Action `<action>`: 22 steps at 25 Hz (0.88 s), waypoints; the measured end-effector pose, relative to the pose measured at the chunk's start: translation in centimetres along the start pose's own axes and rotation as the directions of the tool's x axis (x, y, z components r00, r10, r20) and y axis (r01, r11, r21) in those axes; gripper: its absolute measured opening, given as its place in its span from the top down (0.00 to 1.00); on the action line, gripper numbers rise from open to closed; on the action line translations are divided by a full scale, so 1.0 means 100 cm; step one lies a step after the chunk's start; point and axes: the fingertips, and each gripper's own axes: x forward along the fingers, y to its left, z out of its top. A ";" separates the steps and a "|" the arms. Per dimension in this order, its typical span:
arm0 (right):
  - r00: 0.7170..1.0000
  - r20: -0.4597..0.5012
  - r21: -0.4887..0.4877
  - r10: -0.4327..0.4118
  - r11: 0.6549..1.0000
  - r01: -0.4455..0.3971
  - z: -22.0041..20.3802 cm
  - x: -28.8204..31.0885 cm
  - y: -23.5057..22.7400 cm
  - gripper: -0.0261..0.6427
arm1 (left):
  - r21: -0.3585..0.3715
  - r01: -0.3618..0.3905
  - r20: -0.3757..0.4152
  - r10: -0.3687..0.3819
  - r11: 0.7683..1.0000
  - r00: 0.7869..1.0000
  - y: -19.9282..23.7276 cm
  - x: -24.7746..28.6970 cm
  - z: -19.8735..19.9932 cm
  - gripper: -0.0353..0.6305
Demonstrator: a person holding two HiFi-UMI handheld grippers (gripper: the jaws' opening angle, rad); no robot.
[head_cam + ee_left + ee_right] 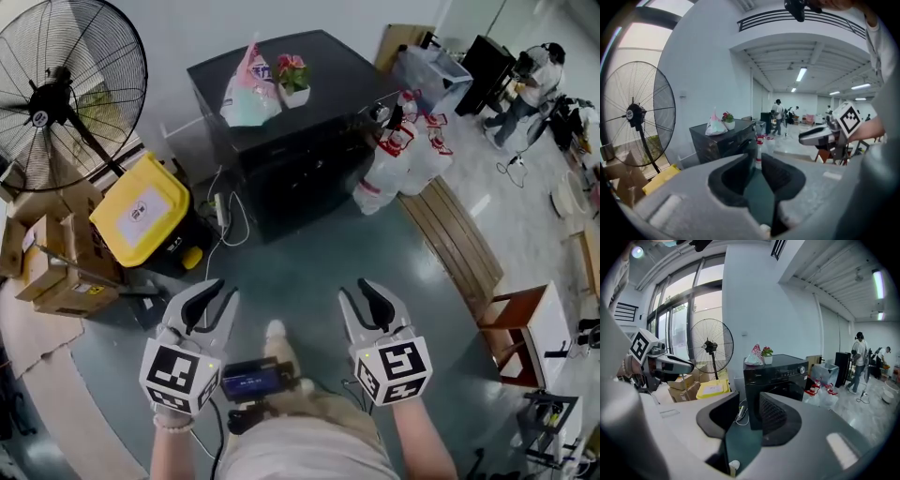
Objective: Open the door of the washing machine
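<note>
A black front-loading washing machine (291, 141) stands against the far wall with its door shut; it also shows in the left gripper view (724, 140) and the right gripper view (780, 376). On its top sit a plastic bag (249, 94) and a small flower pot (292, 80). My left gripper (214, 292) and right gripper (361, 291) hang side by side over the dark floor, well short of the machine. Both stand open with nothing between the fingers. Each gripper's own view, left (757, 164) and right (750, 411), shows only floor and the machine's front in the gap.
A big standing fan (66, 94), a yellow bin (145, 211) and cardboard boxes (56, 272) stand left of the machine. White plastic bags (403, 155) lean at its right. A wooden bench (459, 244) and a stool (525, 328) are on the right; a person (530, 89) stands far back.
</note>
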 end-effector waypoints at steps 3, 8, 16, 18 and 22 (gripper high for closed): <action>1.000 -0.011 0.003 -0.009 1.000 0.009 0.007 0.017 -0.002 0.78 | 0.006 0.018 -0.008 -0.018 1.000 1.000 0.015 0.016 0.005 0.83; 0.998 -0.021 0.058 -0.061 0.996 0.062 0.018 0.043 -0.017 0.78 | 0.009 0.061 -0.014 -0.060 0.998 0.998 0.036 0.042 0.010 0.83; 0.995 -0.047 0.039 -0.083 0.996 0.085 0.029 0.087 -0.022 0.78 | 0.004 0.101 -0.029 -0.101 0.995 0.994 0.068 0.076 0.010 0.83; 0.995 -0.058 0.038 -0.083 0.996 0.085 0.029 0.098 -0.024 0.78 | 0.004 0.103 -0.033 -0.103 0.995 0.994 0.077 0.083 0.007 0.83; 0.993 -0.076 0.038 -0.085 0.995 0.088 0.028 0.117 -0.030 0.78 | -0.007 0.104 -0.033 -0.104 0.995 0.994 0.093 0.096 0.003 0.83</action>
